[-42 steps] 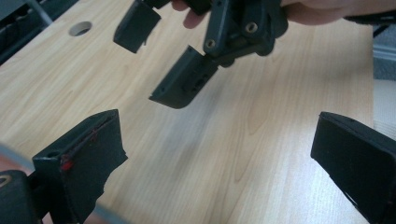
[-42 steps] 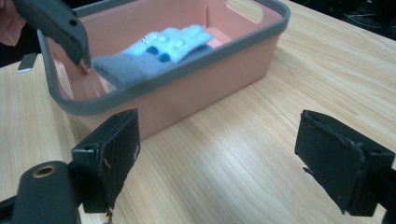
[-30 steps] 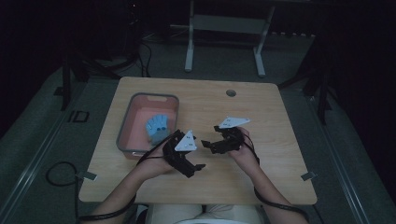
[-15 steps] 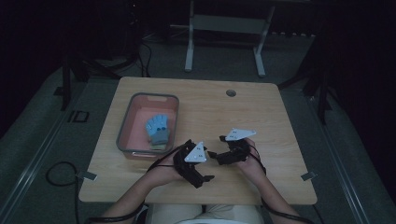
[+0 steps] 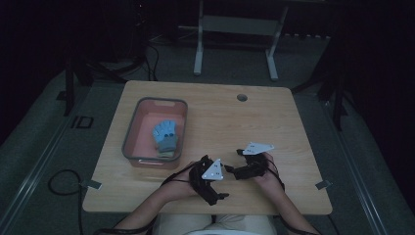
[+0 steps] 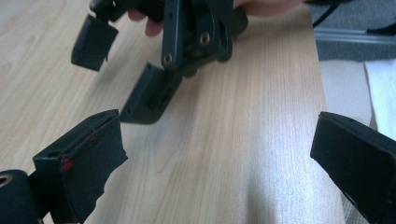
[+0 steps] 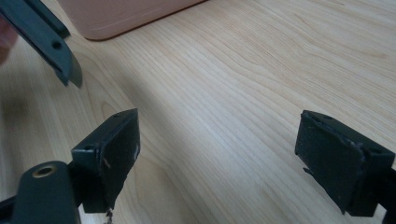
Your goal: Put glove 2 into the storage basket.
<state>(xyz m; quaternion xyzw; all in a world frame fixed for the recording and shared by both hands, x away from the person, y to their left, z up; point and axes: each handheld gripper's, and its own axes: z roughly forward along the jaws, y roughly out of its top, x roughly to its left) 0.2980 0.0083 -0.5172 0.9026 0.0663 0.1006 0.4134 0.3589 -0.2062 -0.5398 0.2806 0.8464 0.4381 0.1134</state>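
Wood table (image 5: 274, 122), dark room around.

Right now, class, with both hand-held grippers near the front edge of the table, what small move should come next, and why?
Probably rest both on the table. The left hand-held gripper and right hand-held gripper stand open and hold nothing, over bare wood. The blue glove already lies inside the pink bin, so nothing seems left to carry.

Under your right gripper (image 7: 217, 154) the table (image 7: 261, 70) looked like pale, smooth, matt wood; beyond it, the bin (image 7: 121, 16) looked smooth pink plastic.
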